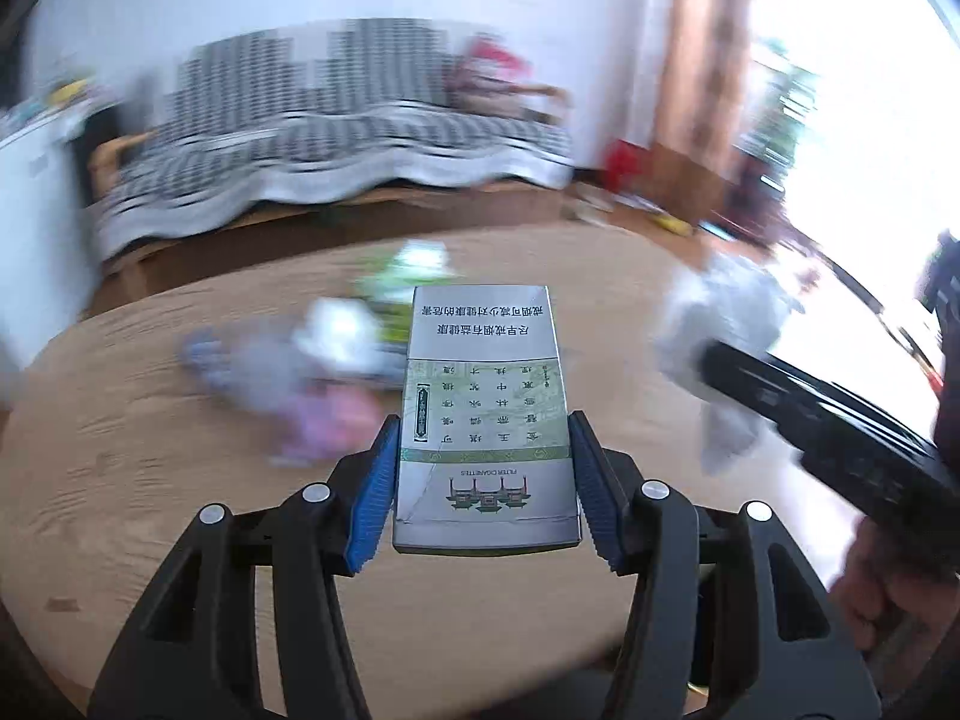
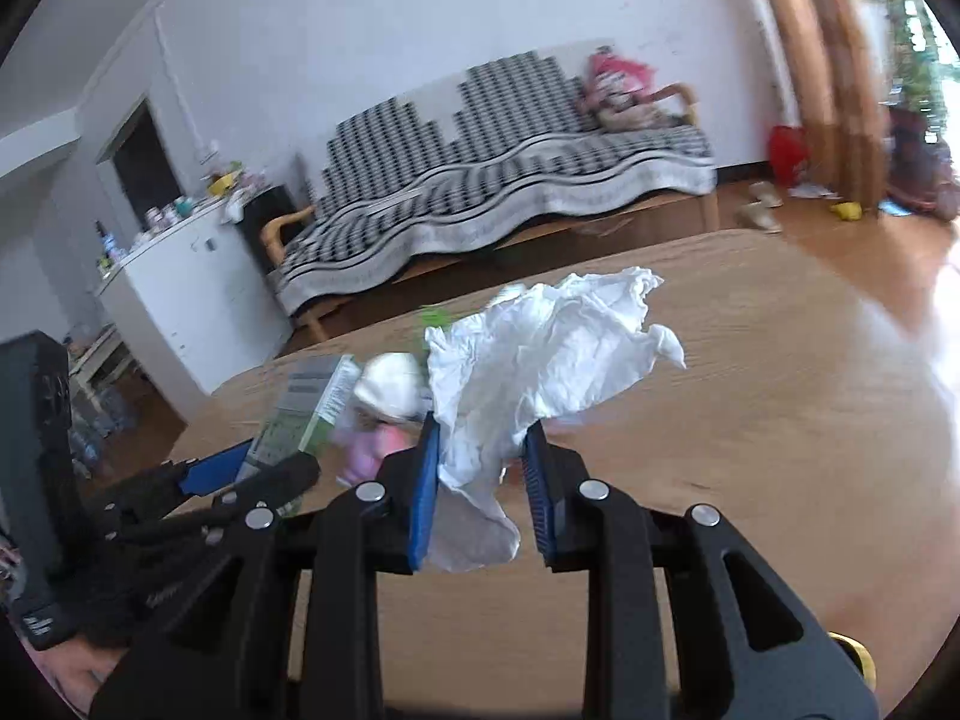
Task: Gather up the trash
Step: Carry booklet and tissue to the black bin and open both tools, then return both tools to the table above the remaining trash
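Note:
My left gripper (image 1: 485, 420) is shut on a grey and green cigarette pack (image 1: 486, 414), its blue pads pressing both long sides, held above the wooden table (image 1: 150, 480). In the right wrist view my right gripper (image 2: 483, 426) is shut on a crumpled white tissue (image 2: 552, 360) that billows out past the fingers. The left gripper (image 2: 264, 450) with the cigarette pack (image 2: 312, 402) also shows at the left of that view. The right gripper's black body (image 1: 828, 420) and the tissue (image 1: 720, 330) appear blurred on the right of the left wrist view.
More litter lies on the table: a white wad (image 2: 390, 384), a pink wrapper (image 2: 372, 444), something green (image 1: 408, 276) and a blue piece (image 1: 204, 354). Behind are a checked sofa (image 2: 510, 174), a white cabinet (image 2: 186, 294) and a wooden floor (image 2: 828, 228).

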Action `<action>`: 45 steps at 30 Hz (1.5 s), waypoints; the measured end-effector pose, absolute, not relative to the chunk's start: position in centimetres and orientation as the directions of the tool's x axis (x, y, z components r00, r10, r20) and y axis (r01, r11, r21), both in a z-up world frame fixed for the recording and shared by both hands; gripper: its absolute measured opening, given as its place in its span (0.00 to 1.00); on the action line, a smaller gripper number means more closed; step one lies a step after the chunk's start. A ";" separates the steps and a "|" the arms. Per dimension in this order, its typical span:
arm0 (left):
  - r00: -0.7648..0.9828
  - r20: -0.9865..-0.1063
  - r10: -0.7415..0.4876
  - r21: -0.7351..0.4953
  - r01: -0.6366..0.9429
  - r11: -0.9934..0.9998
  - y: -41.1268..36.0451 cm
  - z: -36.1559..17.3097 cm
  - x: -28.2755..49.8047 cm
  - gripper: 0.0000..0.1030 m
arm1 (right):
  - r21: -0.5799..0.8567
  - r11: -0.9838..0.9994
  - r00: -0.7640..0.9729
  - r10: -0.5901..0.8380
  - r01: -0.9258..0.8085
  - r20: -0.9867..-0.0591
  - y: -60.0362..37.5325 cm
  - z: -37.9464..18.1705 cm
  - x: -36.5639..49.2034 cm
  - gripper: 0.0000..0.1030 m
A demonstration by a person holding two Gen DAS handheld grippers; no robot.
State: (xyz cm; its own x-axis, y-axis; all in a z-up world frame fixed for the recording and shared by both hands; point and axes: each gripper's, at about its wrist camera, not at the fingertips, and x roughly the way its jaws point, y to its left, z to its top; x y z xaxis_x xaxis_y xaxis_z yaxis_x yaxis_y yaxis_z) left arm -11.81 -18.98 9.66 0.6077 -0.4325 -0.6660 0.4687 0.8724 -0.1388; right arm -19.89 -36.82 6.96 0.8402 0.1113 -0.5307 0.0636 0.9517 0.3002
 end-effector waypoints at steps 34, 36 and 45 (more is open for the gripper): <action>0.033 -0.923 -0.383 -0.231 0.749 0.622 -43.0 -12.0 -28.0 0.94 | 0.473 0.597 0.531 0.091 0.648 -0.842 -60.3 -16.6 -40.2 0.93; 0.057 -0.914 -0.403 -0.232 0.741 0.630 -42.7 -11.2 -27.4 0.94 | 0.472 0.584 0.528 0.085 0.661 -0.845 -60.4 -16.2 -40.2 0.93; 0.362 -0.750 -0.554 -0.242 0.629 0.739 -33.9 3.6 -20.6 0.94 | 0.263 0.775 0.650 -0.236 0.574 -0.722 -58.1 -8.0 -36.5 0.93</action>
